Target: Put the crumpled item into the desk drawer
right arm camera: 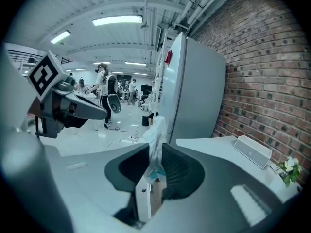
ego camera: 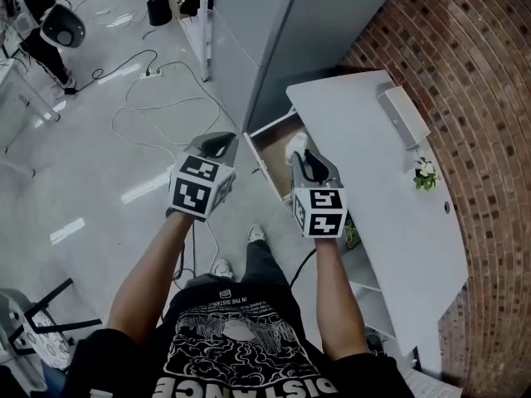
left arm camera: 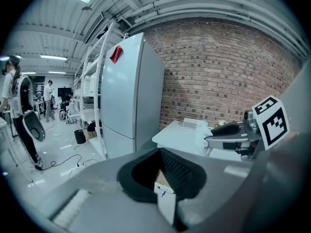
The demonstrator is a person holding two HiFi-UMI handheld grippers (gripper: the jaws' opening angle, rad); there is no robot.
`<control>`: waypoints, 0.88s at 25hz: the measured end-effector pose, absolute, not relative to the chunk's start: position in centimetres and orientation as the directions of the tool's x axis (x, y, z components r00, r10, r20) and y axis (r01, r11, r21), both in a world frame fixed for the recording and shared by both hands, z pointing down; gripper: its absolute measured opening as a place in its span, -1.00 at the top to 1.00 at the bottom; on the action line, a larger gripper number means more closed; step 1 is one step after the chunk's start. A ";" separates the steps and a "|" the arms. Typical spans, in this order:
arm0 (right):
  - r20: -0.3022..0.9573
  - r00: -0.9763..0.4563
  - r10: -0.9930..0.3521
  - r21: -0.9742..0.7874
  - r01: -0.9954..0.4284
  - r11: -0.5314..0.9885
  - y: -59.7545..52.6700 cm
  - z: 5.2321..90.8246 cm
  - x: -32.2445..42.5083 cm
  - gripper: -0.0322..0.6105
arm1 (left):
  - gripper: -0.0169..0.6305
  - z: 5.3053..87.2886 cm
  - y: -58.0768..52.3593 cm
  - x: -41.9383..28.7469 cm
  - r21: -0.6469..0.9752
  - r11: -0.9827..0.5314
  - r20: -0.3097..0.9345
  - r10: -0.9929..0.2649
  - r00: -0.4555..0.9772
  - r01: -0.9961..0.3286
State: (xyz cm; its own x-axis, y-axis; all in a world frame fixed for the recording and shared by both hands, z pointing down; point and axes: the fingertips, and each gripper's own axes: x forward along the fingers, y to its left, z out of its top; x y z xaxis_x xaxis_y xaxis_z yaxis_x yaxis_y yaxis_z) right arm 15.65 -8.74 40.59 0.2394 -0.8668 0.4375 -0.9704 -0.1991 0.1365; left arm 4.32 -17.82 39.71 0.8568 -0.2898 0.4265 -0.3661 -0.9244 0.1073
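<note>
Between right gripper (right arm camera: 155, 174) jaws: crumpled item (right arm camera: 157, 136) upright.

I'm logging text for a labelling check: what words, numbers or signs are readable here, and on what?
"DISTANCE", upside down and partly cut off: large print on the T-shirt.
"IN THE DISTANCE": small line under the shirt's collar; the finer print beside it is too small to read.
Two marker cubes: square patterns only, no letters.
Red tag on the fridge: too blurred to read.
</note>
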 end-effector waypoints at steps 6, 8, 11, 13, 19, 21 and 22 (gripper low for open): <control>0.485 0.183 -0.855 0.124 -0.982 -0.139 -11.2 44.2 17.1 0.65 | 0.95 42.7 -19.9 5.0 0.102 -0.902 0.459 -0.331 0.825 -0.419; 0.502 0.162 -0.850 0.120 -0.986 -0.118 -11.9 45.4 17.6 0.65 | 0.95 43.7 -20.3 5.4 0.108 -0.895 0.470 -0.338 0.815 -0.433; 0.529 0.127 -0.839 0.109 -0.991 -0.082 -12.6 47.4 18.2 0.64 | 0.95 45.2 -20.4 5.9 0.115 -0.886 0.493 -0.343 0.800 -0.450; 0.547 0.110 -0.830 0.102 -0.993 -0.064 -13.1 48.6 18.8 0.64 | 0.95 46.1 -20.5 6.4 0.114 -0.883 0.501 -0.345 0.794 -0.456; 0.587 0.062 -0.807 0.081 -0.997 -0.018 -14.4 51.7 20.2 0.64 | 0.95 48.7 -20.8 7.8 0.124 -0.867 0.533 -0.352 0.770 -0.482; 0.599 0.041 -0.800 0.069 -0.998 0.000 -14.2 52.6 20.5 0.64 | 0.95 49.2 -20.5 8.1 0.130 -0.857 0.542 -0.360 0.760 -0.499; 0.604 0.033 -0.797 0.064 -0.998 0.008 -14.2 53.1 20.7 0.64 | 0.95 49.5 -20.4 8.2 0.134 -0.852 0.544 -0.364 0.756 -0.506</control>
